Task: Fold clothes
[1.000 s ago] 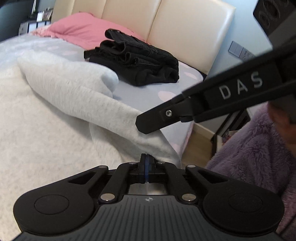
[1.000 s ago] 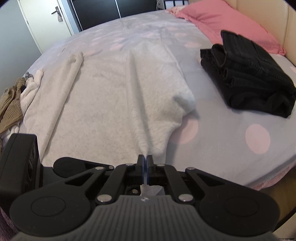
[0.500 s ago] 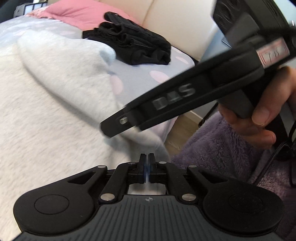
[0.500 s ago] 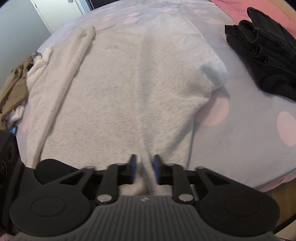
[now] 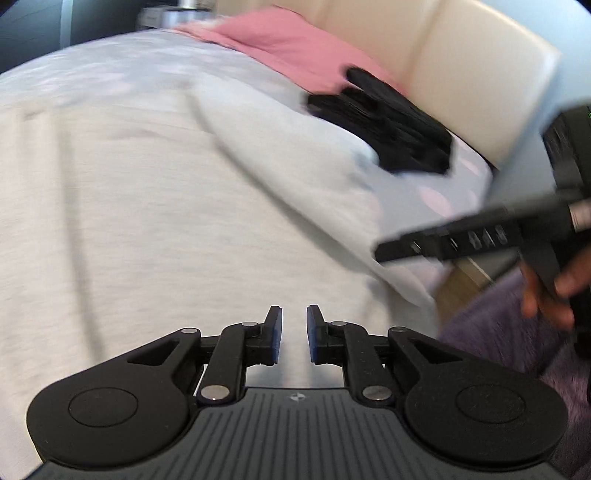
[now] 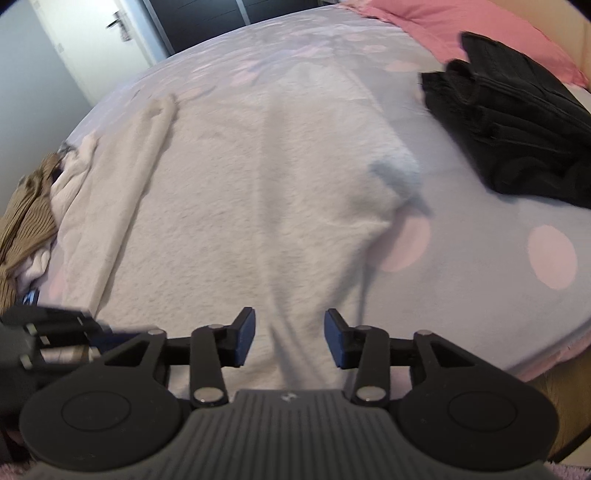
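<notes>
**Both jaws parting over the white garment on the bed**

The left gripper (image 5: 294,334) has its jaws a narrow way apart and opening, with nothing pinched between them; the white fleecy garment (image 5: 155,206) lies spread just beyond and below the tips, its folded edge running off to the right of the jaws; the picture is blurred.

The right gripper (image 6: 289,339) has its jaws wider apart and also opening; a raised crease of the white garment (image 6: 236,206) runs up between them, yet the pads stand clear of it on both sides; one sleeve lies along the garment's left side, far left of the jaws.

A folded black garment (image 6: 517,136) sits ahead and to the right of the right jaws, apart from the white one, near a pink pillow (image 6: 454,26); a brown ribbed garment (image 6: 22,221) lies bunched at the far left; all rest on the bed (image 6: 498,258), its sheet pale with pink dots.
</notes>
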The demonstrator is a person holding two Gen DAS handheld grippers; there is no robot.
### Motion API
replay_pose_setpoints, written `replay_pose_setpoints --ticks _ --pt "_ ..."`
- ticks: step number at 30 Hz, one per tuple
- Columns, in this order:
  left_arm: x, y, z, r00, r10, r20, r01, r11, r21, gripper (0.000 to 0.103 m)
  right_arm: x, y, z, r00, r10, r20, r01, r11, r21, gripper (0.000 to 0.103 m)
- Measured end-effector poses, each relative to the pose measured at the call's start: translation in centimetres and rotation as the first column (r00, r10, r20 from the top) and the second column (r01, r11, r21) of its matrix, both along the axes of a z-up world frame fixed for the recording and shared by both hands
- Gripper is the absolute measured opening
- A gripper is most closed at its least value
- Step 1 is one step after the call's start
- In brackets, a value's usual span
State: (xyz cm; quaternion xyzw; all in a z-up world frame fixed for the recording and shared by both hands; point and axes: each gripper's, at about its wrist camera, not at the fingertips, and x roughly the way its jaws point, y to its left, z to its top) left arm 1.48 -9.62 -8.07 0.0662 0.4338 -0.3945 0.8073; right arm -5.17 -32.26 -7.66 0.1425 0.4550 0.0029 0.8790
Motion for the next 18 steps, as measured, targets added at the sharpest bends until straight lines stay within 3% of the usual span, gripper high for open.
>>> replay_pose_setpoints --ticks 5,11,14,18 --pt "1.3 4.5 1.4 0.977 0.212 0.008 -0.211 0.977 -0.030 0.011 0.9 1.8 0.6 0.998 0.064 0.018 -0.063 0.998 -0.015 0.048" --pt "4.8 10.4 2.0 0.864 0.504 -0.020 -0.504 0.862 -0.058 0.013 2.0 3.5 1.0 0.993 0.112 0.021 -0.111 0.992 -0.057 0.050" --pt "6.3 12.8 1.5 0.802 0.597 -0.036 -0.598 0.800 -0.047 0.017 2.5 3.6 1.1 0.995 0.100 0.023 -0.097 0.991 -0.097 0.052" --pt "7.7 15.2 0.8 0.741 0.669 -0.055 -0.671 0.741 -0.032 0.019 3.5 2.5 1.4 0.998 0.065 0.015 -0.062 0.987 -0.145 0.054"
